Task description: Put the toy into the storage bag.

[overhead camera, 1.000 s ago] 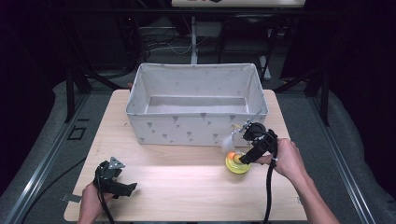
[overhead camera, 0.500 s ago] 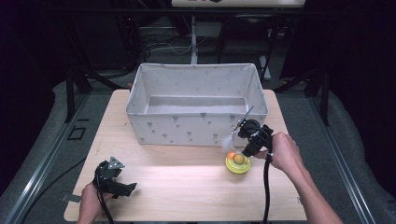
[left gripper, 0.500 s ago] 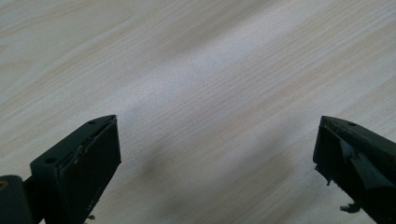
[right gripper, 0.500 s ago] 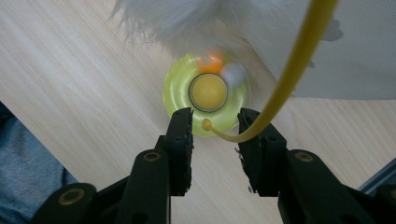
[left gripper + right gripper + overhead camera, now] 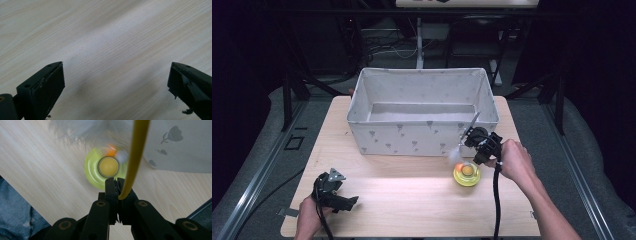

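I take the fabric bin point(image 5: 422, 112) as my reference; it stands on the wooden table point(image 5: 412, 200), open side up, and its interior looks bare.

Just off the bin's front right corner sits a round yellow base point(image 5: 467, 174) with an orange ball at its centre, resting flat on the table. It appears to be a cat toy. A thin yellow wand point(image 5: 135, 157) rises from the base area and carries a blurred white feather point(image 5: 454, 155) in front of the bin's front wall.

The right gripper point(image 5: 115, 185) hovers directly above the base. Its jaws are pressed together on the lower end of the wand.

The left gripper point(image 5: 332, 192) rests well away from the bin's front left corner, low over bare table. Its jaws stand wide apart with nothing between them.

Risks, in my judgement:
- The wand is thin and flexible. A narrow grip may let it slide or rotate in the jaws.
- If I lift toward the bin, the base could swing and strike the front wall.
- The feather could snag on the rim.
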Tool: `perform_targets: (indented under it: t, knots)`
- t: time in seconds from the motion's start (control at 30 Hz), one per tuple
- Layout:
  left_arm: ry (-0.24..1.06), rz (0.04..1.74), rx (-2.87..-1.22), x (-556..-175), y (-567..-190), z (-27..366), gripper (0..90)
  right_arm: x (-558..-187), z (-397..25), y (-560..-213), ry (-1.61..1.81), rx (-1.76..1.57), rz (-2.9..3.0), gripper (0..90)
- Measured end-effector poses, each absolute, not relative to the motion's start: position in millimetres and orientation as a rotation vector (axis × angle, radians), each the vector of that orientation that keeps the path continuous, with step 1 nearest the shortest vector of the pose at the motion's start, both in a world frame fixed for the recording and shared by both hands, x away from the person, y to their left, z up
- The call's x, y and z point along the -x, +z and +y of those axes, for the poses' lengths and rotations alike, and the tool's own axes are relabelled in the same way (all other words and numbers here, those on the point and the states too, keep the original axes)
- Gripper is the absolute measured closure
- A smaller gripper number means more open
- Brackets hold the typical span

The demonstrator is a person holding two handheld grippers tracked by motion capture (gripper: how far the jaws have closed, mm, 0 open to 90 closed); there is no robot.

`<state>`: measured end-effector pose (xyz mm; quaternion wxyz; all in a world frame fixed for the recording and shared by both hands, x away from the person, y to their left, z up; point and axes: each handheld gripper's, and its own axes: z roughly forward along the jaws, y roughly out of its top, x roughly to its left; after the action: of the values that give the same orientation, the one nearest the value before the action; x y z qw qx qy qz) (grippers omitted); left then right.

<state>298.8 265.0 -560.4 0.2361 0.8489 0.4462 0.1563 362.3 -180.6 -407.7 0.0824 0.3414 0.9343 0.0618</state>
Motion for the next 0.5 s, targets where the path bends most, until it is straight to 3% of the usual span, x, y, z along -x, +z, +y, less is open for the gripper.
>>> perform_targets:
  t: [0.5]
  knots:
    - [0.442,1.210,-2.322,-298.0,-559.5,265.2,1.0,-356.3,-175.9,-393.1,0.220,-0.990,2.807,87.6]
